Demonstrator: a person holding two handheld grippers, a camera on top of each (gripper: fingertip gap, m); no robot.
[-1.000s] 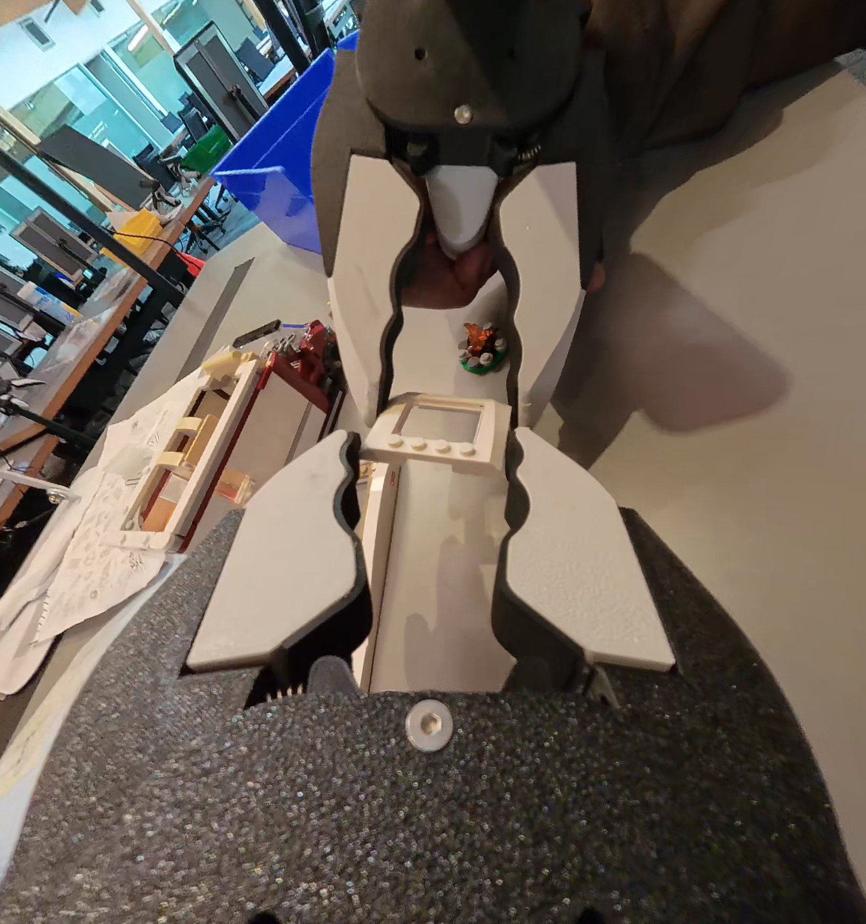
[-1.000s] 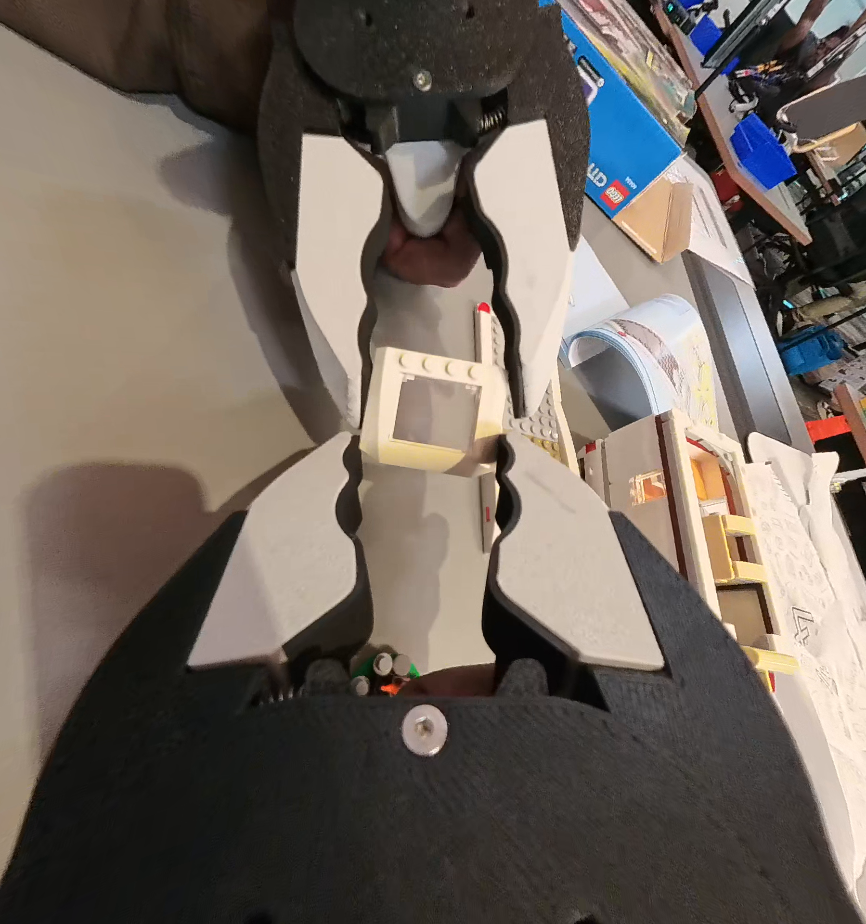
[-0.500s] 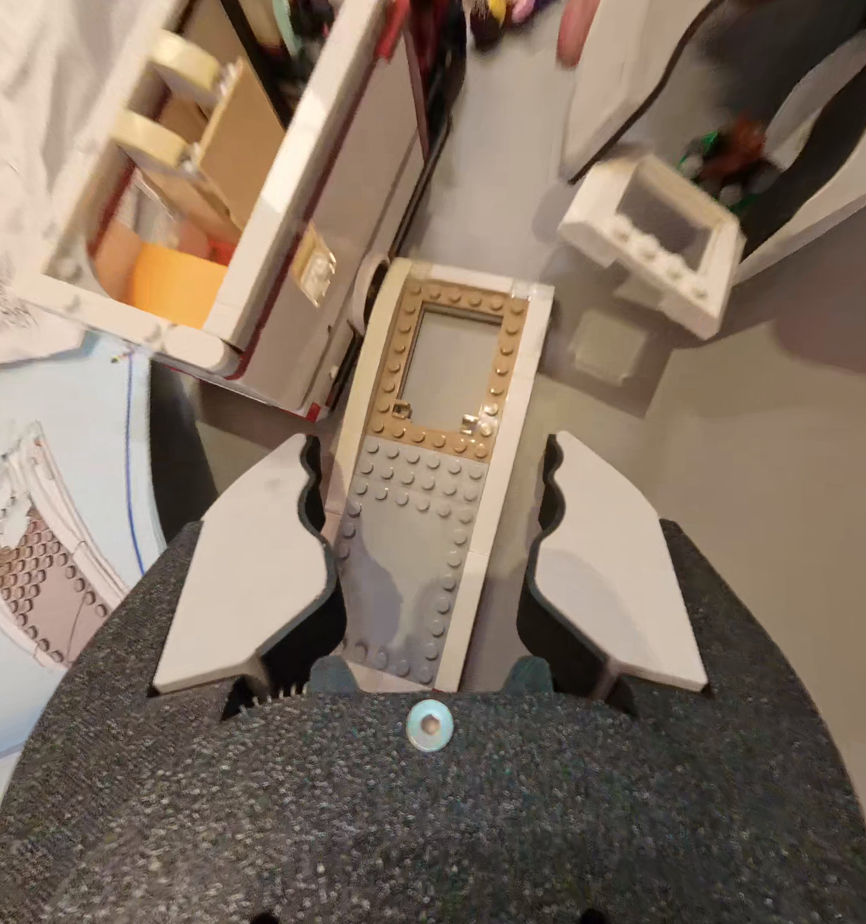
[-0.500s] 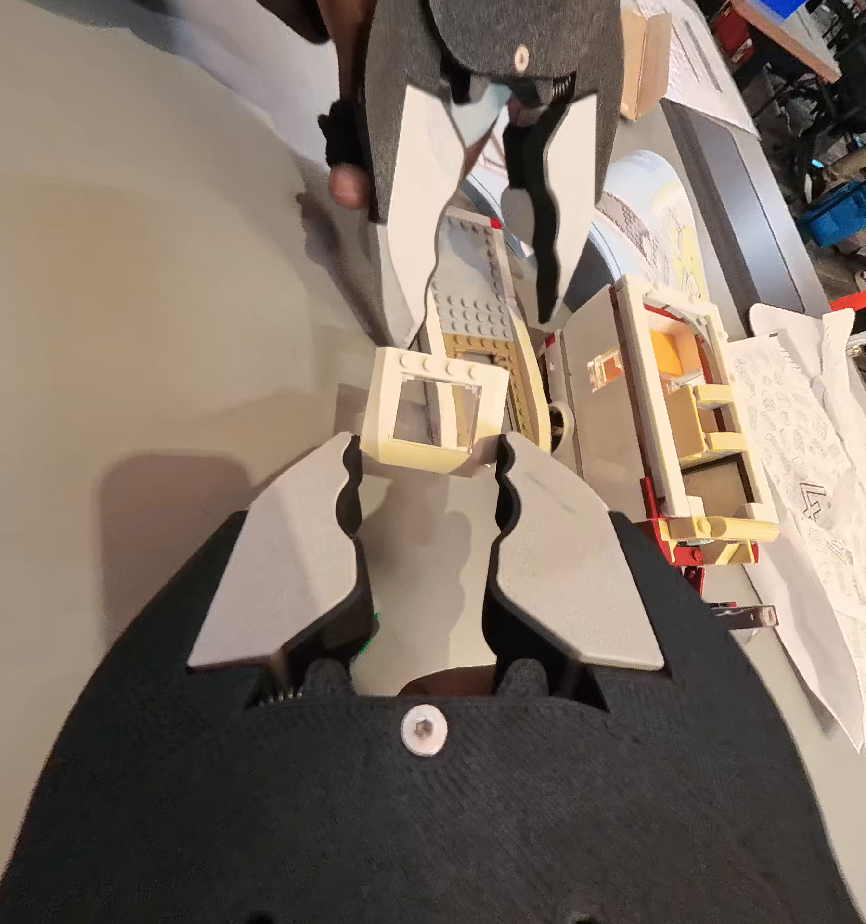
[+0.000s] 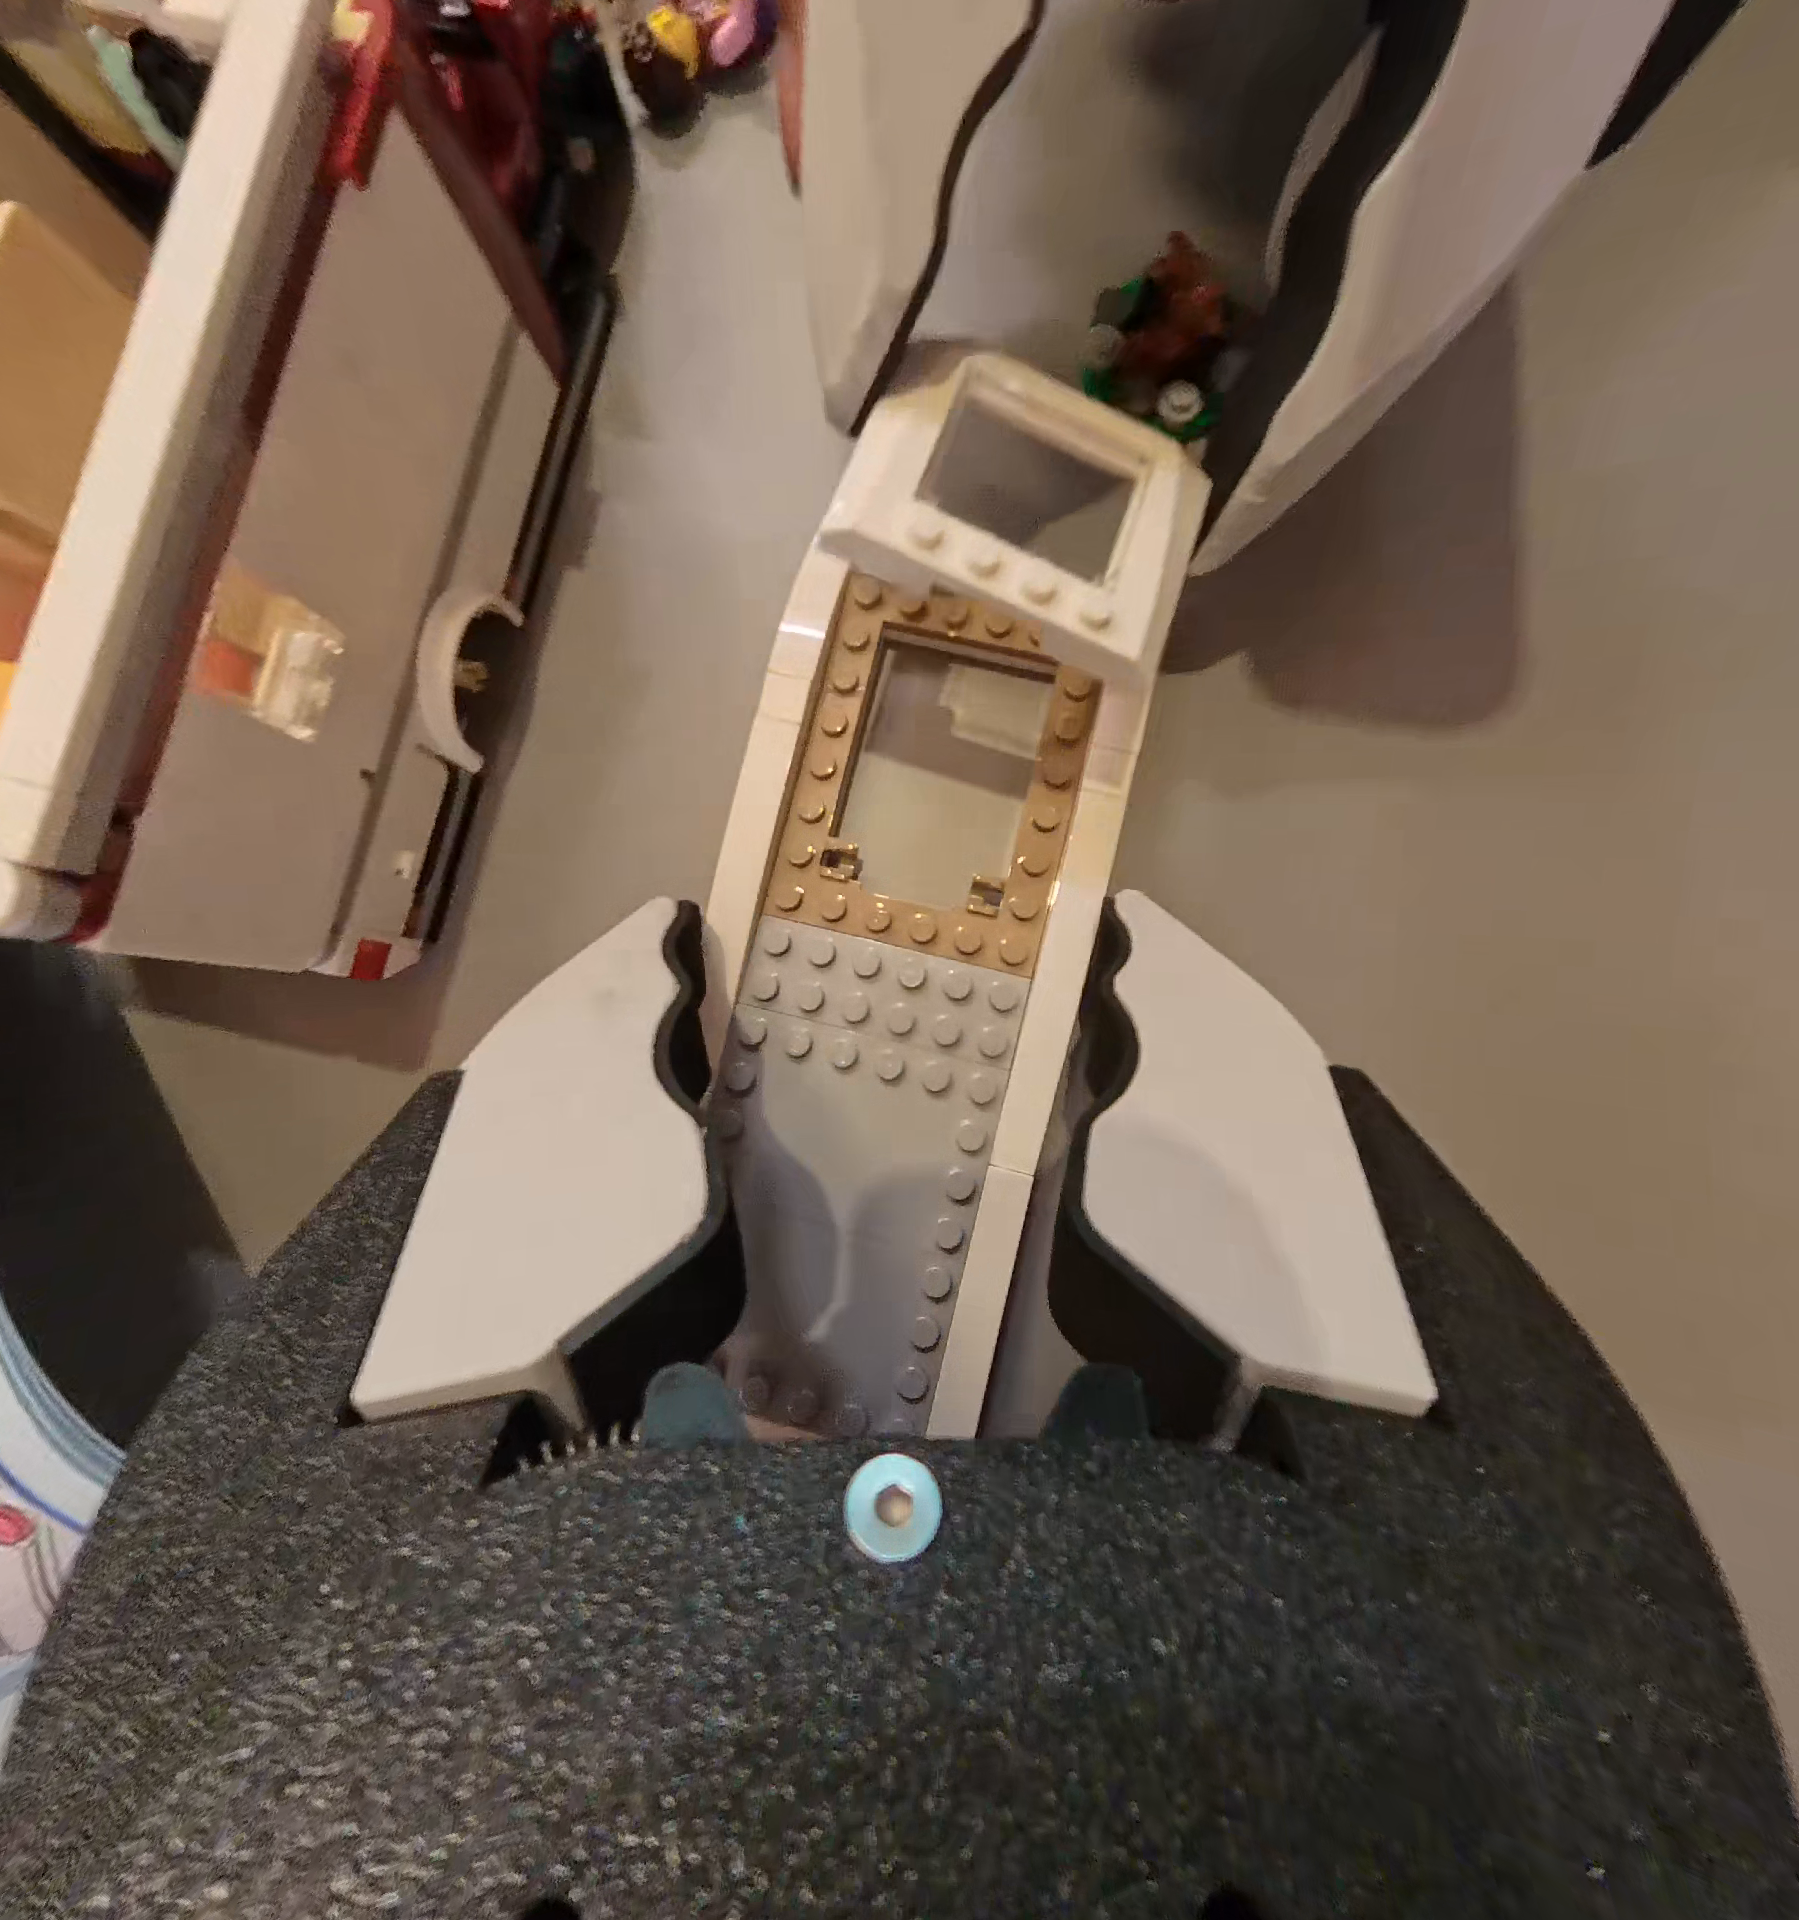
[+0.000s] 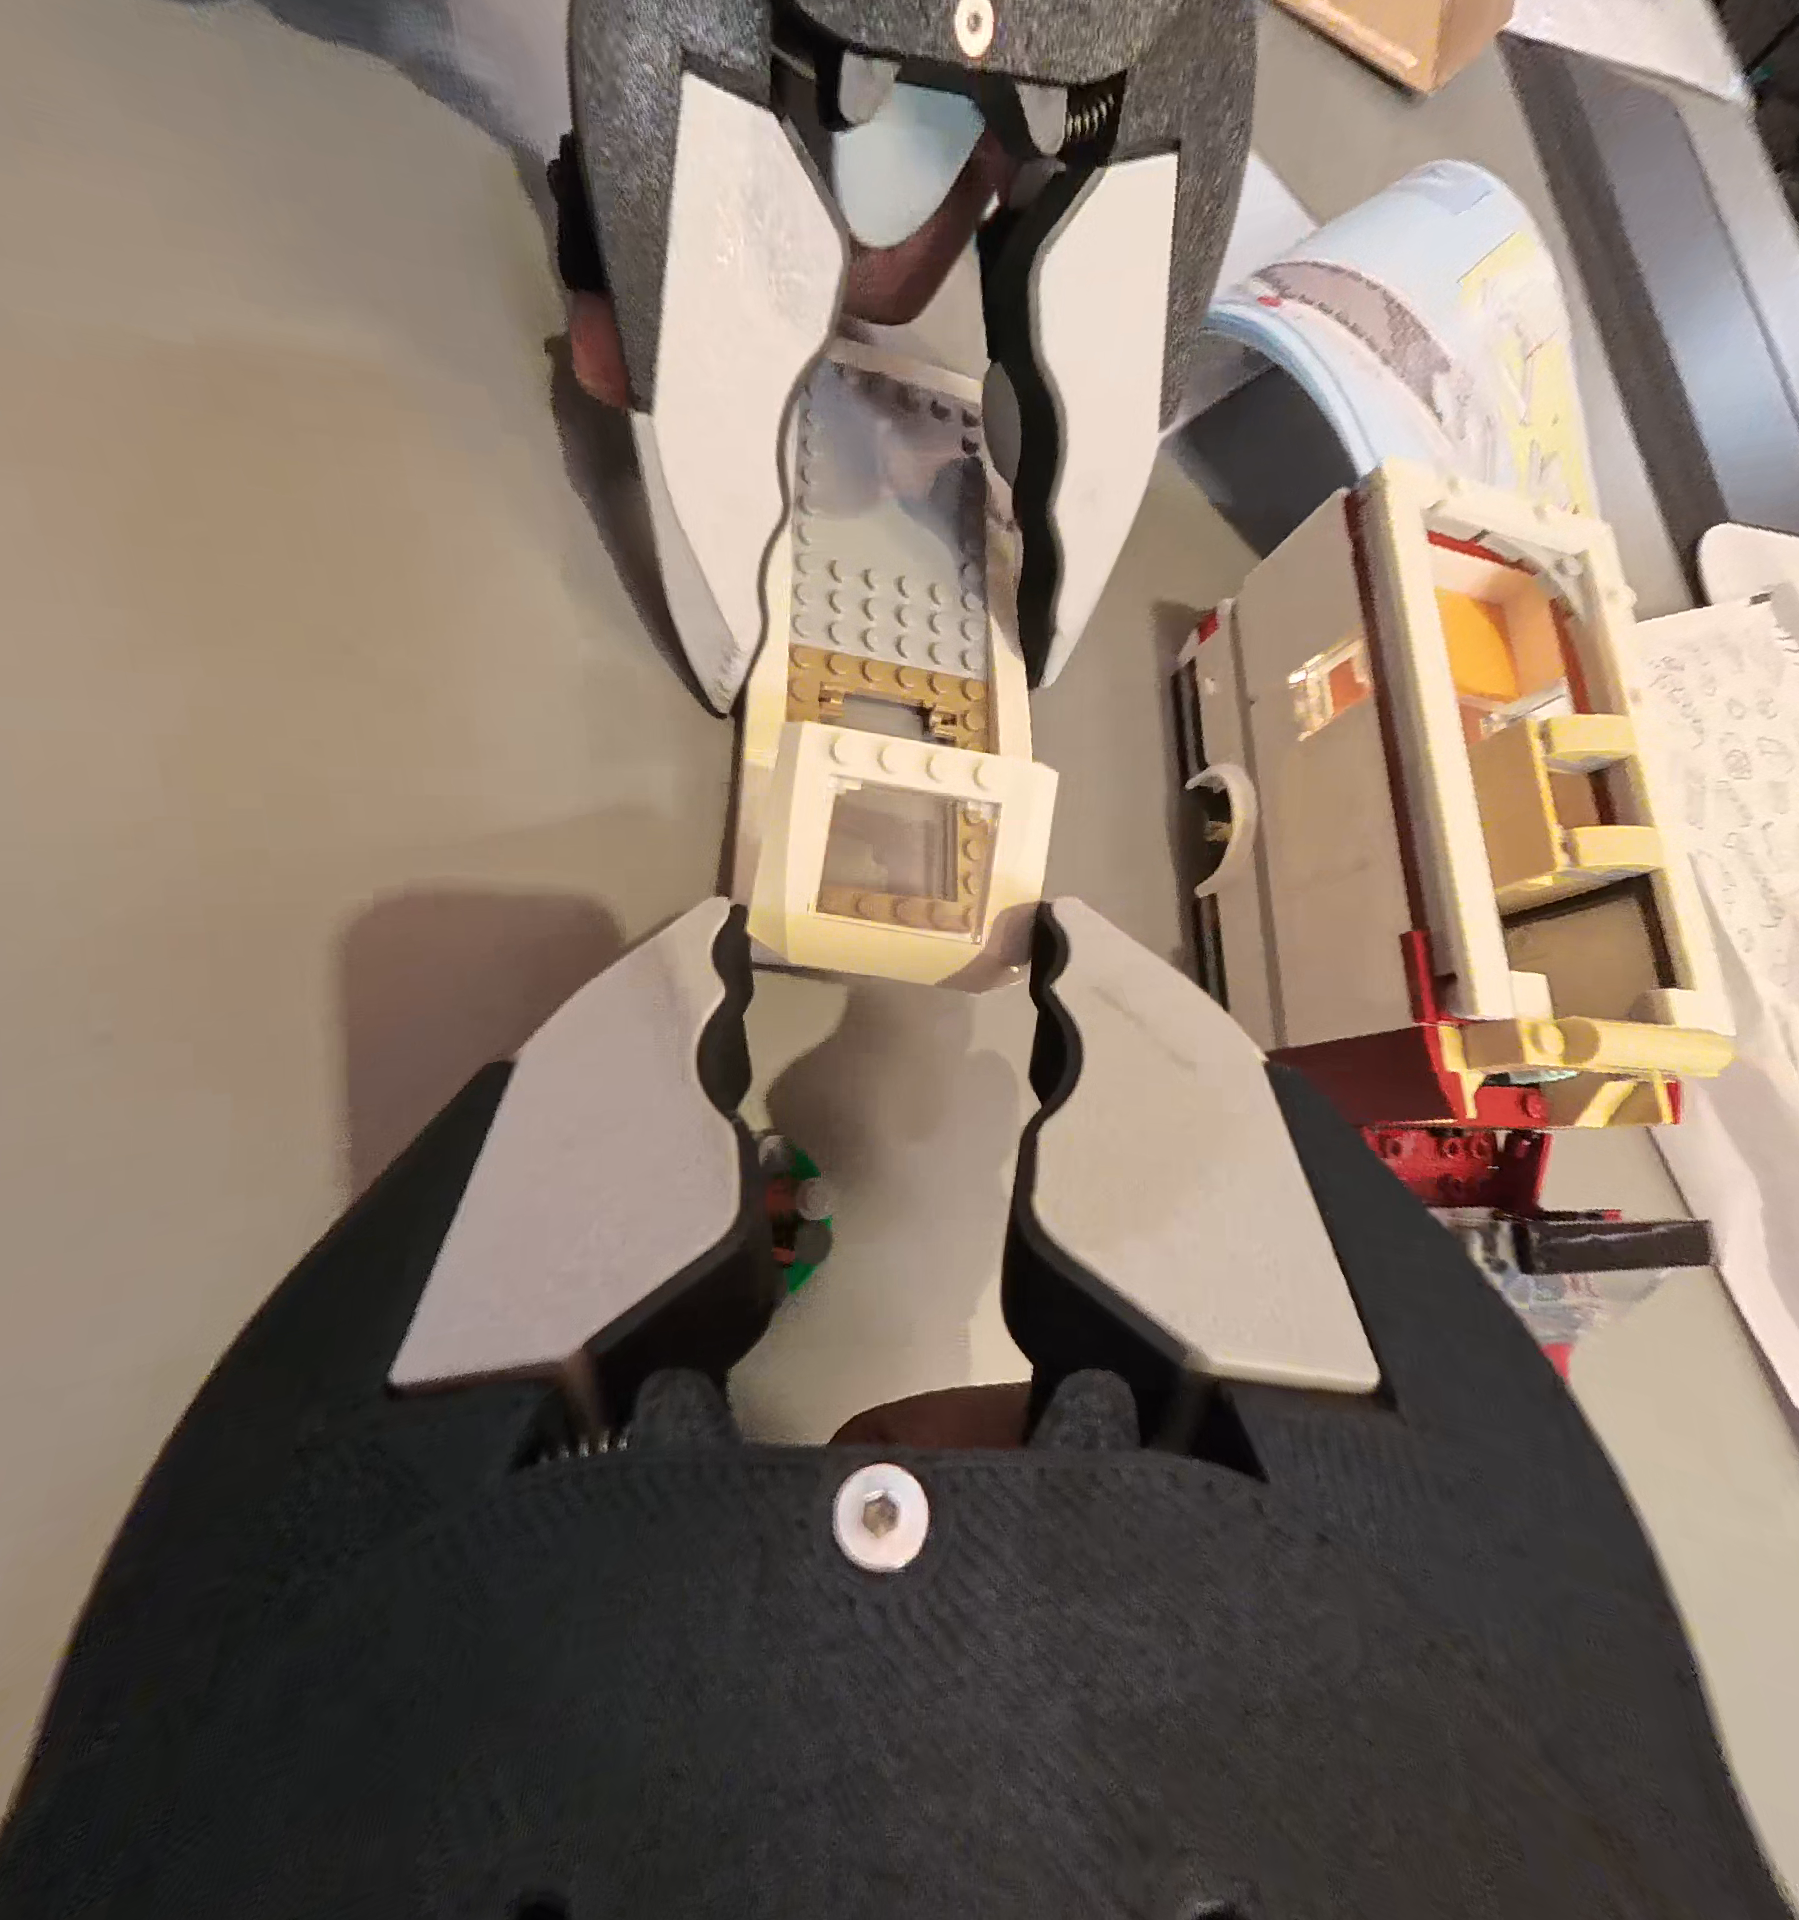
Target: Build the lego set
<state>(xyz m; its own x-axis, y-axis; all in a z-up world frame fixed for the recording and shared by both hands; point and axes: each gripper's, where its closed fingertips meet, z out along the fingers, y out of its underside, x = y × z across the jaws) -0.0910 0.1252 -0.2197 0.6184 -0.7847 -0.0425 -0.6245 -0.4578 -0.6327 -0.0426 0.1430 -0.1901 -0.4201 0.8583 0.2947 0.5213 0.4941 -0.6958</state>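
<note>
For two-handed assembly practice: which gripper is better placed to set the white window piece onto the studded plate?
The right gripper, probably: its jaws grip the white window piece, held over the studded plate. The left gripper only straddles that plate.

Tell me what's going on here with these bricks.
A person is working with a gripper in each hand on a toy brick build. The right tool grips a white window brick and holds it over the far end of a long studded panel in white, tan and grey. The left tool straddles that panel's grey end; whether its fingers press it is unclear. A larger brick building lies beside them on the table.
</note>
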